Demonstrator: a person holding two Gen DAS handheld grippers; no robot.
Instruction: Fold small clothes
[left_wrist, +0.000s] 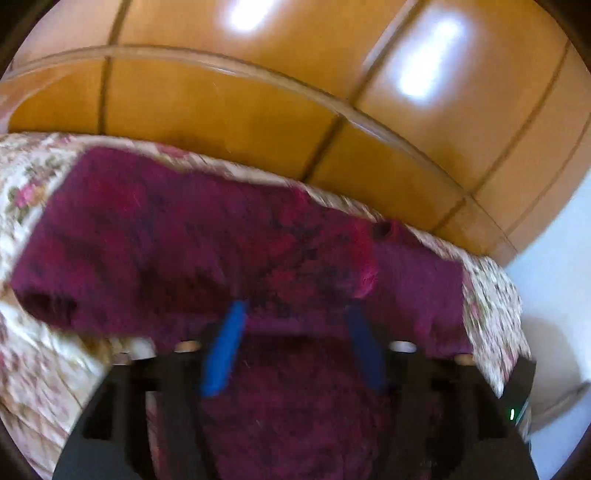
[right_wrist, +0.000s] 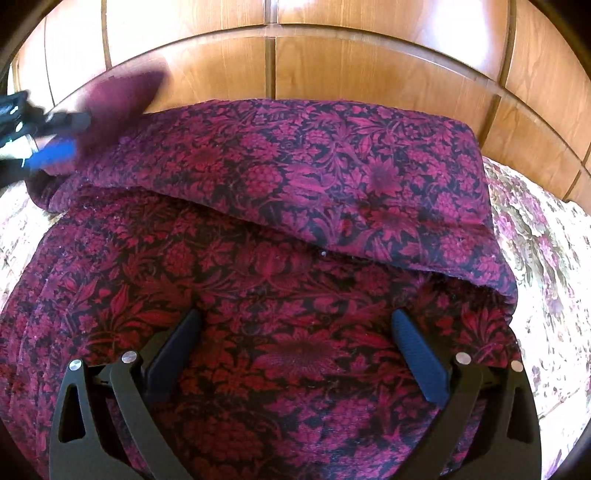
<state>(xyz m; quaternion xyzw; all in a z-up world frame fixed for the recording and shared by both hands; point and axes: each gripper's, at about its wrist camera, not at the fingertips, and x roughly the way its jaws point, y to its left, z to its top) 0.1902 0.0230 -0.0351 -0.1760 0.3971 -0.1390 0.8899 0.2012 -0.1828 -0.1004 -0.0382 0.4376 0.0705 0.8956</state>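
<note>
Wooden panels stand behind a bed with a cream flowered quilt (right_wrist: 546, 258). On it lies the dark red flowered garment (right_wrist: 295, 184), its upper part already turned over once; more folds remain, I judge. Right gripper (right_wrist: 295, 354) hovers spread above the cloth. Left gripper (left_wrist: 295, 325), blurred, stands apart too, holding nothing.

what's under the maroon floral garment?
The maroon floral garment lies on a cream floral bedspread, which shows around its edges at left and right. Its far part is folded over its own lower layer. Anything beneath the cloth's middle is covered.
</note>
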